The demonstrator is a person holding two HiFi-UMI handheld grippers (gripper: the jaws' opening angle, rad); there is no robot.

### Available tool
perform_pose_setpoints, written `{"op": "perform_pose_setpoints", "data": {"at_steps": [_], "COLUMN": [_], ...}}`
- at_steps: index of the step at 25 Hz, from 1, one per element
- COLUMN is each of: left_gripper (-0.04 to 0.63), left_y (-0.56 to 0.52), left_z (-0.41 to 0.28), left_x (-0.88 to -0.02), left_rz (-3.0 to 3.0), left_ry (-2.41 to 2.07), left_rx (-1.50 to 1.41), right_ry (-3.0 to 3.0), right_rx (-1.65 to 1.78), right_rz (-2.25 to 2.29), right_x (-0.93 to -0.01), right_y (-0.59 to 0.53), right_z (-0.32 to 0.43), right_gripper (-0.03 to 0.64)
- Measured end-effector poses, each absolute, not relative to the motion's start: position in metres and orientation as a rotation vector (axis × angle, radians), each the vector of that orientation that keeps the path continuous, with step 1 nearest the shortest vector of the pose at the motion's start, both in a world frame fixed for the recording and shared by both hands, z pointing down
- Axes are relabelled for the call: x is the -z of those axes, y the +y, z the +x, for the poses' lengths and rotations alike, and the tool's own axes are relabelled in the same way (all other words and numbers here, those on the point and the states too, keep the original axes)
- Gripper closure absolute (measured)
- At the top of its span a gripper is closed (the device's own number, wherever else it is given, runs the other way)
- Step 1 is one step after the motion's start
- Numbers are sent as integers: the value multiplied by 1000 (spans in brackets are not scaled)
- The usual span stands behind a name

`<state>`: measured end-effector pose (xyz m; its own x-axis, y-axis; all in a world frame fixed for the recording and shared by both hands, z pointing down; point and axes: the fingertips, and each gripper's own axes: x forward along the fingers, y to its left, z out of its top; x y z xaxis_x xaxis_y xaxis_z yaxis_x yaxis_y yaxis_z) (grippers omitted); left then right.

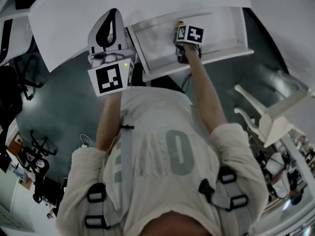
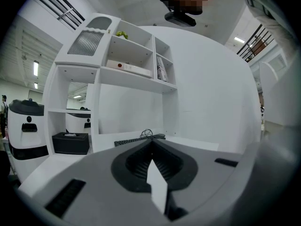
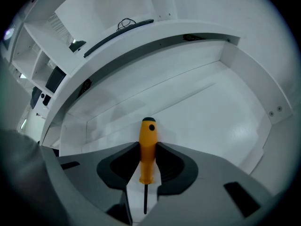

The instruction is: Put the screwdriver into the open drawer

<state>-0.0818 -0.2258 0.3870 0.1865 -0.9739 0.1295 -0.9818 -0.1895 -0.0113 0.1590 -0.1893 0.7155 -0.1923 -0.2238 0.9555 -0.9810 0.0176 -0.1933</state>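
My right gripper (image 3: 147,146) is shut on an orange screwdriver (image 3: 147,131) by its handle. The black-capped end pokes out past the fingertips and the thin shaft runs back between the jaws. It hangs steeply downward over the white floor of the open drawer (image 3: 211,112). In the head view the right gripper (image 1: 180,31) sits above the drawer (image 1: 221,28), with the screwdriver's orange tip (image 1: 180,23) just showing. My left gripper (image 1: 114,11) is held up over the desk edge to the left of the drawer. The left gripper (image 2: 151,144) has its jaws together and holds nothing.
The drawer hangs under a white desk top (image 1: 123,4) that carries a black keyboard (image 3: 117,29). A white shelf unit (image 2: 127,69) stands behind the desk, with a black box (image 2: 70,142) on a low shelf. A white chair (image 1: 275,112) stands at right and black office chairs (image 1: 15,77) at left.
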Motion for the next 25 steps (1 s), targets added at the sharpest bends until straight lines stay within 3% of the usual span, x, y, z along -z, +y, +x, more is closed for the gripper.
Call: {"op": "perform_pose_setpoints", "data": {"at_steps": [11, 25], "left_gripper": [591, 591], "left_y": [-223, -225], "left_z": [-84, -86], "left_x": [-391, -379], "left_rz": [2376, 2397], "left_ry": [-1942, -1946], "left_rx": [-209, -166], "right_ry": [-1596, -1579], "right_rx": [-1316, -1263], "right_rz": [1244, 1282], "right_x": [-713, -708], "right_y": [-189, -192], "right_z": [143, 149], "right_gripper": [414, 413]}}
